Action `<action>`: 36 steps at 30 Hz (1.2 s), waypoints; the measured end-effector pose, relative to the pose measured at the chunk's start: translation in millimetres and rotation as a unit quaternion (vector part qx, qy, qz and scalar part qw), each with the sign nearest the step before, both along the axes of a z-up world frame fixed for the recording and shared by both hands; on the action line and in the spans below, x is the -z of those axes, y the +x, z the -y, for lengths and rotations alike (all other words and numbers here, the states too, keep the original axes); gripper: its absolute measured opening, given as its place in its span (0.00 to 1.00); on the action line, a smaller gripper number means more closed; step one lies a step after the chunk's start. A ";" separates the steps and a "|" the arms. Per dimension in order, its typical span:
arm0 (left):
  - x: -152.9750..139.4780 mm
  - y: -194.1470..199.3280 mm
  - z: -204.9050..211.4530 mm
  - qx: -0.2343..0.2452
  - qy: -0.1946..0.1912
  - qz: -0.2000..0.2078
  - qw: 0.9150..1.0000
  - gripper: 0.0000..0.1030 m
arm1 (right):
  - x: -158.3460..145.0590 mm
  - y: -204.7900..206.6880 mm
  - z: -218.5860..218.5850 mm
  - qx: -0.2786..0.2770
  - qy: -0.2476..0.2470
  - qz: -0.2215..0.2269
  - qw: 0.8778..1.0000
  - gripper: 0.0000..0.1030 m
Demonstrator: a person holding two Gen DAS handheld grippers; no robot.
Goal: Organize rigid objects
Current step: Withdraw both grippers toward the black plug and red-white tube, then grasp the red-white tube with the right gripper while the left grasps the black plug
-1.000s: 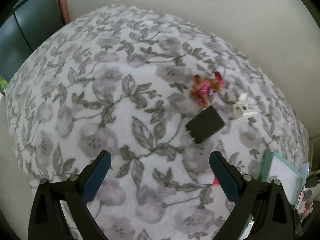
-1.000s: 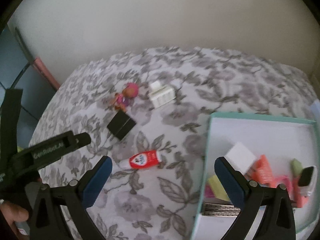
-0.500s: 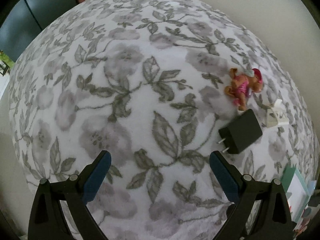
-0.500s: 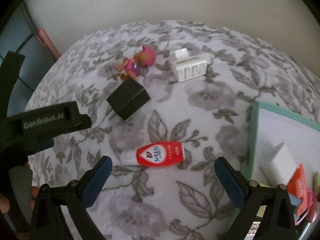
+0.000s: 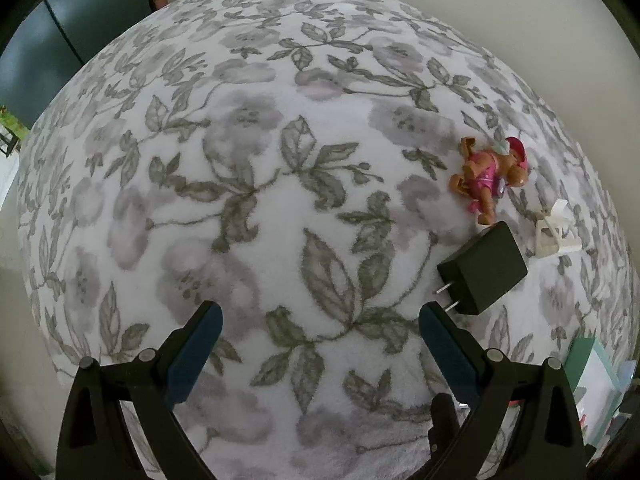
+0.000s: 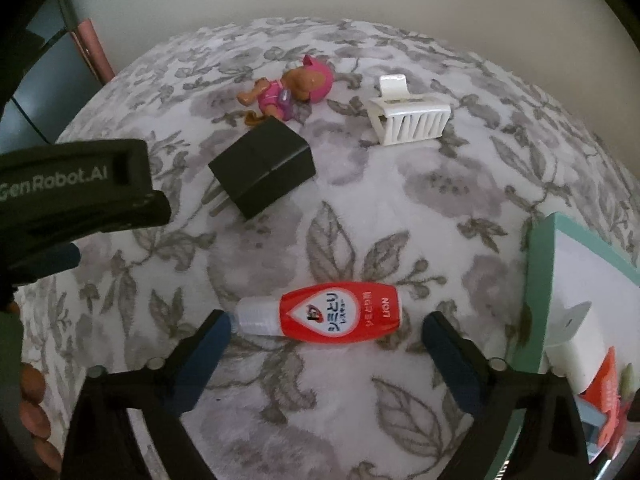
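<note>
A red and white stain-remover tube [image 6: 326, 314] lies on the floral blanket between the open fingers of my right gripper [image 6: 326, 326]; its white cap is at the left fingertip. Beyond it lie a black plug adapter [image 6: 262, 170], a pink toy figure [image 6: 290, 92] and a white hair claw clip [image 6: 408, 116]. My left gripper [image 5: 318, 322] is open and empty over bare blanket; the adapter [image 5: 482, 274] lies just past its right finger, with the figure [image 5: 490, 178] and clip [image 5: 554, 232] further right.
A teal-rimmed tray [image 6: 538, 280] at the right holds a white block and several small colourful items; it also shows in the left wrist view [image 5: 580, 364]. The left gripper's body [image 6: 76, 188] sits at the left of the right wrist view. A wall lies behind the blanket.
My right gripper has moved forward and down until the red tube sits between its fingers. My left gripper has swung left and lower, so the adapter and toy slid to its right.
</note>
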State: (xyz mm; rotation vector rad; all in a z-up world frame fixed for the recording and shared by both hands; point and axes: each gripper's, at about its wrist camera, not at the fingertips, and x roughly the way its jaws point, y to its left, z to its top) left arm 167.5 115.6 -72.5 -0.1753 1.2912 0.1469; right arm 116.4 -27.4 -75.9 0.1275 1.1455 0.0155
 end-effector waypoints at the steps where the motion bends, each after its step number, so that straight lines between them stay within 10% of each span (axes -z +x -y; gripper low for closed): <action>1: 0.1 0.2 1.2 0.003 0.002 0.000 1.000 0.96 | 0.2 0.9 -1.0 0.001 0.000 0.000 1.000 0.91; 36: -7.9 21.3 72.4 0.107 -0.041 0.069 0.991 0.96 | -14.5 -2.1 63.8 0.081 0.070 0.023 0.994 0.78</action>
